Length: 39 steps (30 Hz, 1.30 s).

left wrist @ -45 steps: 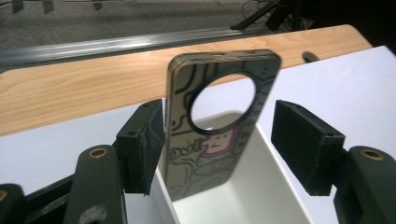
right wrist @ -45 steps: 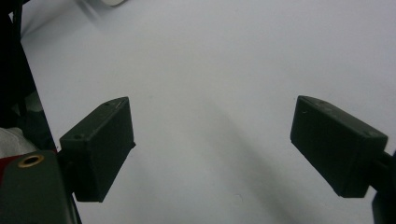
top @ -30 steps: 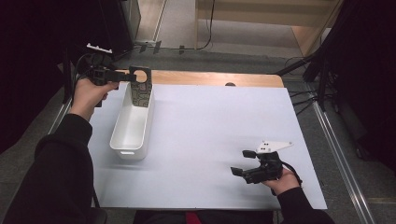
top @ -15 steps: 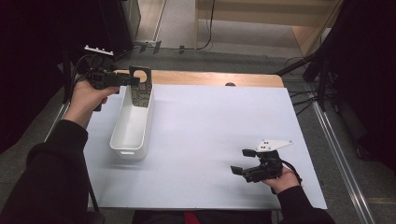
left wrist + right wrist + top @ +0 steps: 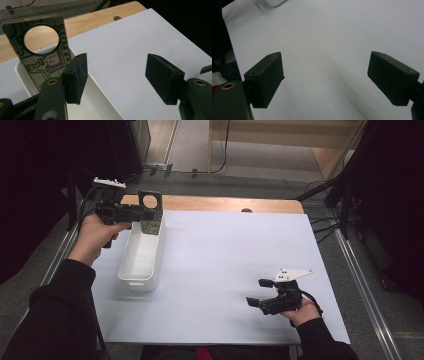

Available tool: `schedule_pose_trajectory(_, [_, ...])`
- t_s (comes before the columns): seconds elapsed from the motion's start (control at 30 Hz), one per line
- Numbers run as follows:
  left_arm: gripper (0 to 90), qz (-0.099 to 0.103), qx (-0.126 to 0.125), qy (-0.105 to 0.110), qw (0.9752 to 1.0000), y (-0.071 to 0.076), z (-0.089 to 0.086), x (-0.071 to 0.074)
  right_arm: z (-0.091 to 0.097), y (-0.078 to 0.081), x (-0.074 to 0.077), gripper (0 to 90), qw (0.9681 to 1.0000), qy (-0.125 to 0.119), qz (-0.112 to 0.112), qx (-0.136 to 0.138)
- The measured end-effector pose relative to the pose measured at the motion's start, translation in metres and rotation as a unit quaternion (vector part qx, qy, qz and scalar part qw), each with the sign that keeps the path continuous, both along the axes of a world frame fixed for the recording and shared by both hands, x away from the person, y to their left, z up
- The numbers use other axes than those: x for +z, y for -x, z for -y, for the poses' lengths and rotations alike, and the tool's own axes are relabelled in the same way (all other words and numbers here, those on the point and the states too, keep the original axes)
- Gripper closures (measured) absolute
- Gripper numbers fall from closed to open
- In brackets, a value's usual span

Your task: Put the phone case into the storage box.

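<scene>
Even, soft light falls on the white table top [image 5: 225, 270], while the surroundings stay dark. Both gripper views look slightly soft, and faint shadows lie on the white surface.

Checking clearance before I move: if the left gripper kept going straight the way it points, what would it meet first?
Probably nothing close: the left gripper has open, empty jaws aimed past the phone case standing in the white bin, toward bare white table. Depth is unclear.

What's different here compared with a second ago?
The left gripper has drawn back toward the table's left edge, its jaws open and empty. The dark patterned phone case with a round hole stands propped in the far end of the white plastic bin, as before. The right gripper stays put, open, over the white table.
</scene>
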<state>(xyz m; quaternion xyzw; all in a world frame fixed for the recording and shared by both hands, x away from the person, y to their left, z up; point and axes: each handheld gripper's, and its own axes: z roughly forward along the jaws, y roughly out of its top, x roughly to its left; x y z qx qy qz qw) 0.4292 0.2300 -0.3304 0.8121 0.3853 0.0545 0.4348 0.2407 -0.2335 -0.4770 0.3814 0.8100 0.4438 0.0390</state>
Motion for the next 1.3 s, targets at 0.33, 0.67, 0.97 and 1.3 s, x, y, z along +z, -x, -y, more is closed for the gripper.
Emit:
schedule_pose_trajectory(0.33, [34.1,0.013,-0.021,0.001,0.9997,0.015,0.005,-0.005,-0.001,-0.002,0.0,12.6,1.0,-0.001,0.0,0.003])
schedule_pose_trajectory(0.67, [34.1,0.019,-0.03,0.015,0.9993,0.027,0.005,-0.014,-0.002,-0.003,-0.001,12.6,1.0,0.0,-0.001,0.003])
schedule_pose_trajectory(0.97, [29.4,0.026,-0.044,0.018,0.9985,0.037,0.009,-0.023,-0.002,-0.003,-0.001,12.6,1.0,0.0,-0.002,0.002])
schedule_pose_trajectory(1.3, [24.4,0.032,-0.062,0.025,0.9972,0.05,0.014,-0.029,-0.001,-0.003,-0.001,12.6,1.0,0.0,-0.001,0.003])
